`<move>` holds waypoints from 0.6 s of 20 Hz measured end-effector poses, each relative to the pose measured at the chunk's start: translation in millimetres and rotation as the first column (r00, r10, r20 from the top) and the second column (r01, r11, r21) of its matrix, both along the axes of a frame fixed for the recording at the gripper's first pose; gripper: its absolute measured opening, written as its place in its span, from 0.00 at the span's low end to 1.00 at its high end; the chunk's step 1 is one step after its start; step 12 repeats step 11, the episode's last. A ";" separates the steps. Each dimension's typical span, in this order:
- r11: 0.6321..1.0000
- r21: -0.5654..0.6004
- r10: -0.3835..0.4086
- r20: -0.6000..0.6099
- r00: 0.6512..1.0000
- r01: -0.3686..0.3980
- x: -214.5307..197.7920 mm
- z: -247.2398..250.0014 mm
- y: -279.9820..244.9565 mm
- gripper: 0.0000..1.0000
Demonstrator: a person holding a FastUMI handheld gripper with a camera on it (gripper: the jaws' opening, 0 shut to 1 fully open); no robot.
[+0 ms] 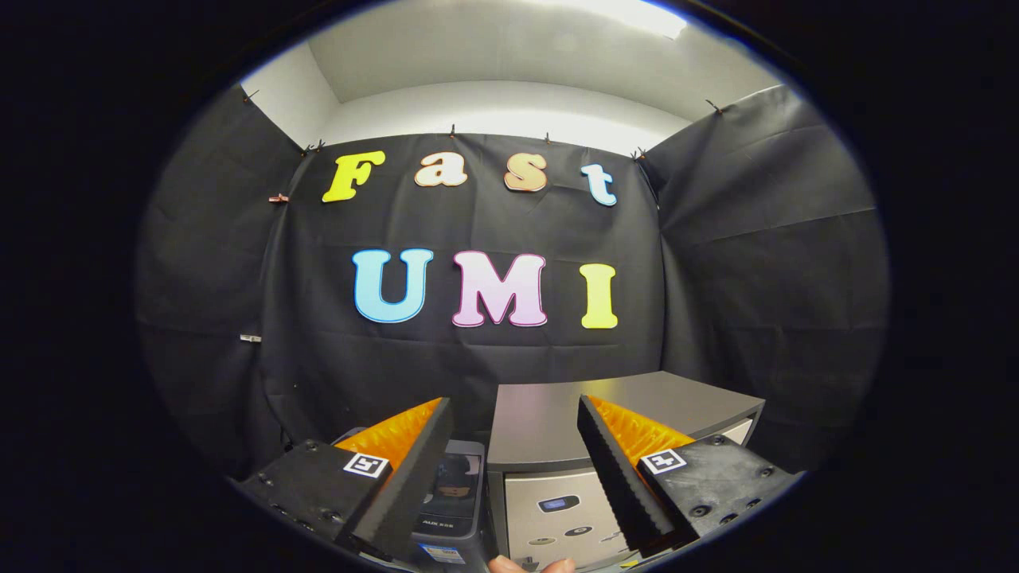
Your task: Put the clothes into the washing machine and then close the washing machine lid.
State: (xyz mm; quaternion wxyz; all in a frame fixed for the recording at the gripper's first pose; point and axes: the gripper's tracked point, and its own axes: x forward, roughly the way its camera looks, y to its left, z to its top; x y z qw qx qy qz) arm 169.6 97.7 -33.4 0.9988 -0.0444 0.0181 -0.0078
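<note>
Nearest of all, a fingertip of a person's hand (532, 564) peeks up just below the gap between the claw's two fingers. The black two-finger claw with orange ribbed backing and serrated inner edges (515, 414) stands spread wide, released, with nothing between its fingers; each finger carries a small square black-and-white marker near its base. The left finger (404, 477) and the right finger (629, 477) are well apart and touch nothing.

Just ahead of the fingers and partly behind them sits the grey box-shaped washing machine with a flat dark top and a silver front panel (557, 430). Its lid lies flat and closed on top. The front panel shows between the fingers, with a small dark display and a few oval buttons; the right finger crosses in front of the machine's right half. Beside the machine, behind the left finger, stands a dark glossy device with a label low on its face (455, 485); what it is I cannot tell.

Beyond everything hangs the black cloth booth wall (318, 342), and above it a white ceiling (493, 72) with a bright light
</note>
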 end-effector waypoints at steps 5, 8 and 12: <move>1.000 0.001 -0.005 0.004 1.000 0.005 -0.4 -0.1 0.6 0.99; 1.000 -0.004 -0.006 0.007 1.000 0.006 -0.8 0.4 0.8 0.99; 1.000 -0.006 -0.003 0.004 1.000 0.004 -0.6 -0.6 1.1 0.99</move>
